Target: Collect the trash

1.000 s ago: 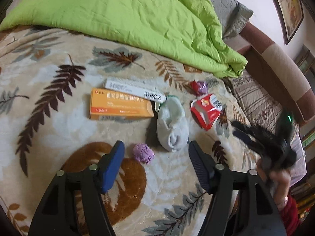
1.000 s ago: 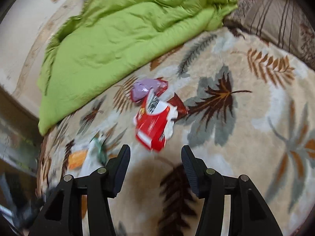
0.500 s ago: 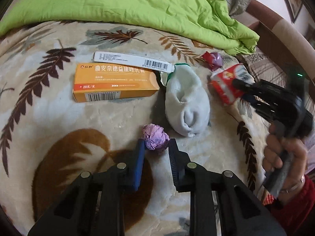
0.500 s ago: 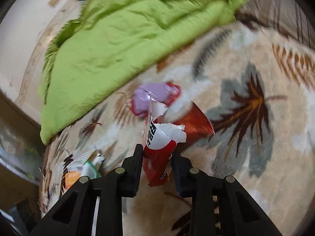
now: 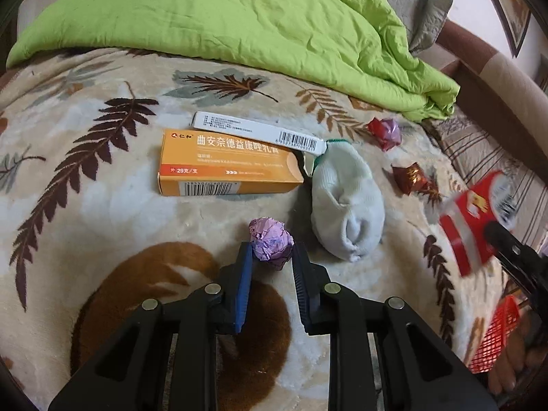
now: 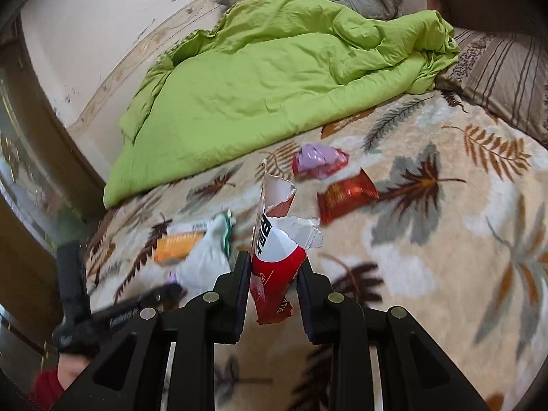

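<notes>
The left wrist view was taken from behind the left hand-held gripper (image 5: 271, 257), low and close over the bed (image 5: 102, 212), facing along its fingers toward the green quilt (image 5: 239, 17) and the headboard side. The right wrist view was taken from behind the right hand-held gripper (image 6: 273, 267), somewhat higher, aimed across the bed (image 6: 445, 239) at the same quilt (image 6: 267, 78) from farther right. Both views shared the orange box (image 5: 229, 167) (image 6: 178, 246), the sock (image 5: 346, 202) (image 6: 209, 260) and the dark red wrapper (image 5: 411, 178) (image 6: 346, 195). Each gripper was caught at the edge of the other view.
</notes>
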The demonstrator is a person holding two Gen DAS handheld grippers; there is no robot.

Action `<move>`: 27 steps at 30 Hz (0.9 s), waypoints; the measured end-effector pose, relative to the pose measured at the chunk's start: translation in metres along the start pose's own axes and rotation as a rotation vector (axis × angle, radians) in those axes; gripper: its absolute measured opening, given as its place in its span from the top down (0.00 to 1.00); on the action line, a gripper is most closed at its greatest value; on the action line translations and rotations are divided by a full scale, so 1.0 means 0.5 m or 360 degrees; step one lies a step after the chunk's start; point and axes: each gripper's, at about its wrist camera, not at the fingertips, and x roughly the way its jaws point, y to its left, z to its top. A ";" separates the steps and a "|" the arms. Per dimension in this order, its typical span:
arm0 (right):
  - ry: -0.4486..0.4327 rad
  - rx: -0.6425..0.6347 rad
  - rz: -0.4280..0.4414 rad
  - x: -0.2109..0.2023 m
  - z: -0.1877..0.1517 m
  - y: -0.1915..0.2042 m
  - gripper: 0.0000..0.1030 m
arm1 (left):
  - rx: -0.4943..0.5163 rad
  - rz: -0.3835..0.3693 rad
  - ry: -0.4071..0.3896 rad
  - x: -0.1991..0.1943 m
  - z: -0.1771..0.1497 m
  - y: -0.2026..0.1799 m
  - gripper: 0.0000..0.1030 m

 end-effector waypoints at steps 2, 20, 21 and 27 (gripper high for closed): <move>0.0005 -0.0011 0.0005 -0.014 -0.012 0.001 0.73 | 0.0027 0.0021 0.0022 0.009 -0.001 -0.004 0.78; 0.0025 -0.0032 0.0015 -0.003 -0.027 0.019 0.73 | 0.0171 0.0127 0.0055 0.043 -0.012 -0.037 0.72; 0.0023 -0.0035 0.0017 -0.003 -0.027 0.020 0.73 | 0.0180 0.0136 0.0055 0.044 -0.013 -0.039 0.72; 0.0016 -0.0037 0.0023 -0.006 -0.026 0.022 0.73 | 0.0152 0.0125 0.0060 0.047 -0.012 -0.037 0.68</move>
